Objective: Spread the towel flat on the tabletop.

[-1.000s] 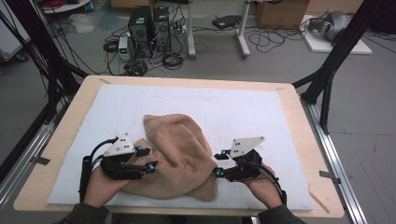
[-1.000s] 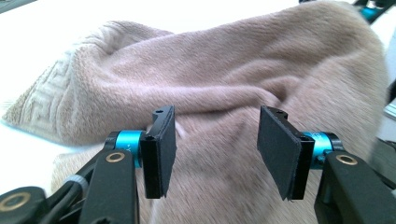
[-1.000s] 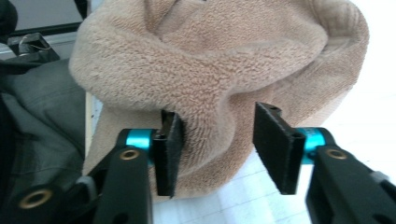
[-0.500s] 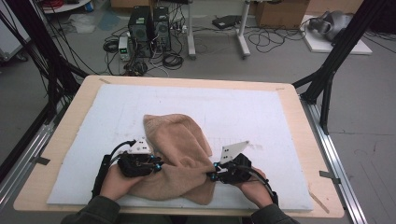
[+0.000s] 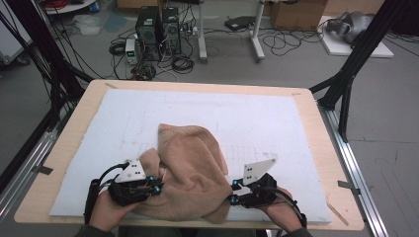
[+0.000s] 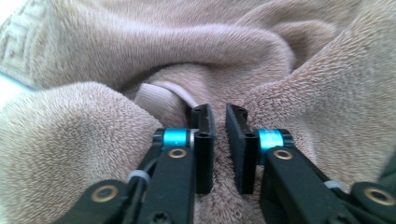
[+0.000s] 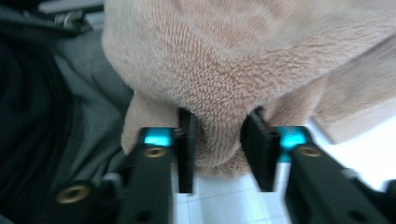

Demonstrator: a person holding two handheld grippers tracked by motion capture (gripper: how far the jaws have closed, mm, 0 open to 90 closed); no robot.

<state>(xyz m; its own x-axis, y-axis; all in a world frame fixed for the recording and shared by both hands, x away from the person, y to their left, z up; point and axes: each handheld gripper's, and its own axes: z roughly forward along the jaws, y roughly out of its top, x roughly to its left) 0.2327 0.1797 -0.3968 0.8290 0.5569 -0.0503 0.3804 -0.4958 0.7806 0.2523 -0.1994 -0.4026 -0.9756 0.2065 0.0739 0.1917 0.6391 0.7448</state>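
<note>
Room's evenly lit from overhead, no hard shadows; the white mat (image 5: 276,118) looks bright, a bit washed out. High view is soft and grainy. Right gripper view is smeared with motion blur; in the left gripper view the towel (image 6: 261,42) is sharper, w/ glare at the top-left corner.
</note>
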